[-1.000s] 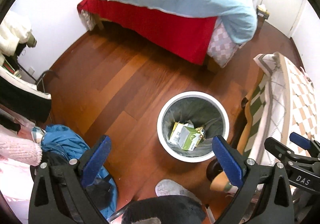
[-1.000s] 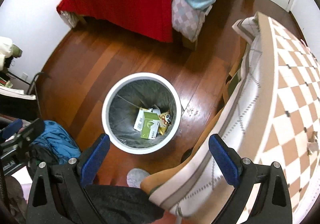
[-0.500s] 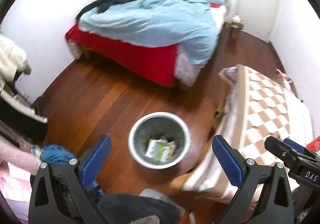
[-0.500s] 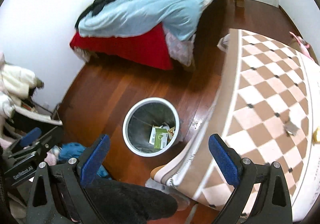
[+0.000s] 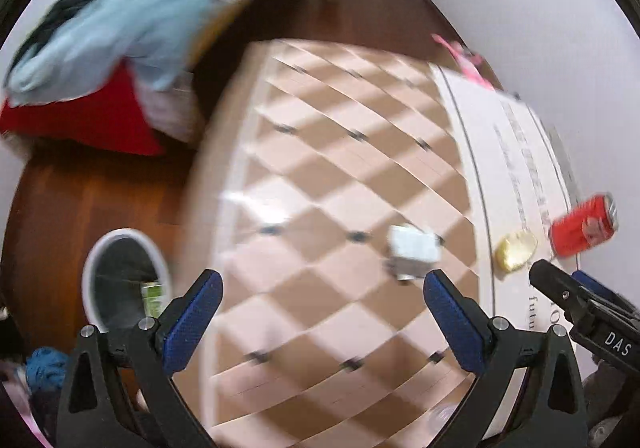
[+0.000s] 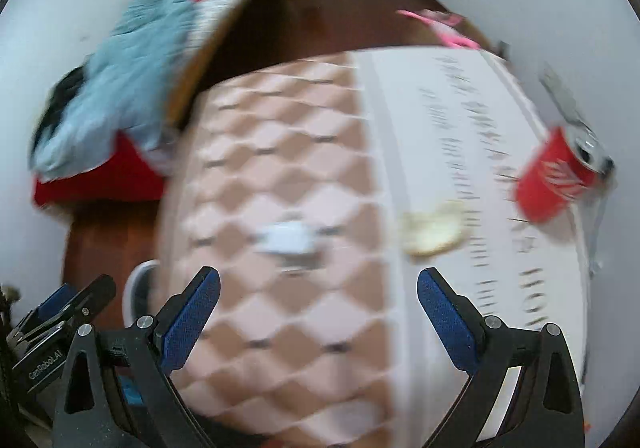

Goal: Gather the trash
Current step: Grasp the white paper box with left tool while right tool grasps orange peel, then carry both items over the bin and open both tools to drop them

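Observation:
A red soda can (image 5: 583,225) (image 6: 556,173) lies on its side at the far right of a checkered table (image 5: 320,208) (image 6: 280,308). A yellow crumpled scrap (image 5: 515,249) (image 6: 432,226) lies left of the can. A whitish crumpled wrapper (image 5: 412,251) (image 6: 290,239) lies mid-table. The white trash bin (image 5: 124,280) (image 6: 136,288) stands on the floor left of the table and holds a green carton (image 5: 154,294). My left gripper (image 5: 320,312) and right gripper (image 6: 318,306) are both open and empty above the table. Both views are blurred.
A bed with a light blue blanket (image 5: 132,16) (image 6: 132,60) and red sheet (image 5: 80,116) stands at the back left. A pink item (image 5: 460,52) (image 6: 440,24) lies at the table's far end. White walls (image 5: 540,28) close the right side. Blue cloth (image 5: 44,360) lies on the floor.
Both grippers have swung up and to the right, from over the bin to over the checkered table. The can, yellow scrap and wrapper have come into view. Both stayed open.

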Available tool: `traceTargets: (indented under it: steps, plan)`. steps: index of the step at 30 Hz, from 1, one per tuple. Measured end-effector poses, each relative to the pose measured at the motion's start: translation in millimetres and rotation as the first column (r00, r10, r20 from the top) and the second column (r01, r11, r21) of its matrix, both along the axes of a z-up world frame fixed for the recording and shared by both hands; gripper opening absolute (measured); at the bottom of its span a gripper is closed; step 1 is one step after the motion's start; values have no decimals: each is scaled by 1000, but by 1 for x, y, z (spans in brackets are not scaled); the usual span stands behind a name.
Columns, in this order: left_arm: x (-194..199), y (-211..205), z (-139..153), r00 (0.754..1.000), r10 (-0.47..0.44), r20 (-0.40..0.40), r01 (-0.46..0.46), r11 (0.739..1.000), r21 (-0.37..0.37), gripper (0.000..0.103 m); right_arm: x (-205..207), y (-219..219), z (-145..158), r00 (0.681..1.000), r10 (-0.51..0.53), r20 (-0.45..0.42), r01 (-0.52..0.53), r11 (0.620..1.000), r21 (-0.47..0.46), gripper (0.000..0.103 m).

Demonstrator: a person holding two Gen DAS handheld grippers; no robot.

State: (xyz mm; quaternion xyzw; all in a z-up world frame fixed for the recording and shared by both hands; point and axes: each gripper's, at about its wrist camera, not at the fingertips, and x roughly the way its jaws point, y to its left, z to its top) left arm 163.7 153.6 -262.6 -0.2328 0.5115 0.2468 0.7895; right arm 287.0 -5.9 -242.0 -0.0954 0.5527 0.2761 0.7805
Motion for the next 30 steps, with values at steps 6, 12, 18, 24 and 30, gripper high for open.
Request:
traceTargets:
  steps: [6,12,18,24,30]
  plan:
    - [56,-22,-42,994,-97,-56,96,995,-10,90,58,-37,-48,998,-61,-18,59,996,-73,100]
    - [71,-23,-50,993,-112,-48,111,994,-19,39,88,-50,-75,989,-141,-54,139,990,-32,100]
    - [71,-29,-47,991,-125,-47,126,992,13,37,100,-42,-95,987,-146,-69,144,989,-27,49]
    - [48,-22,-19,995,-101,7,101,993,62,37,85,-37,-81,992,-124,-12,124,992,-17,8]
    - [16,-5,35,993,-58,105,46,992,117,37,61,-26,-36,997,-68,45,66,997,33,8]
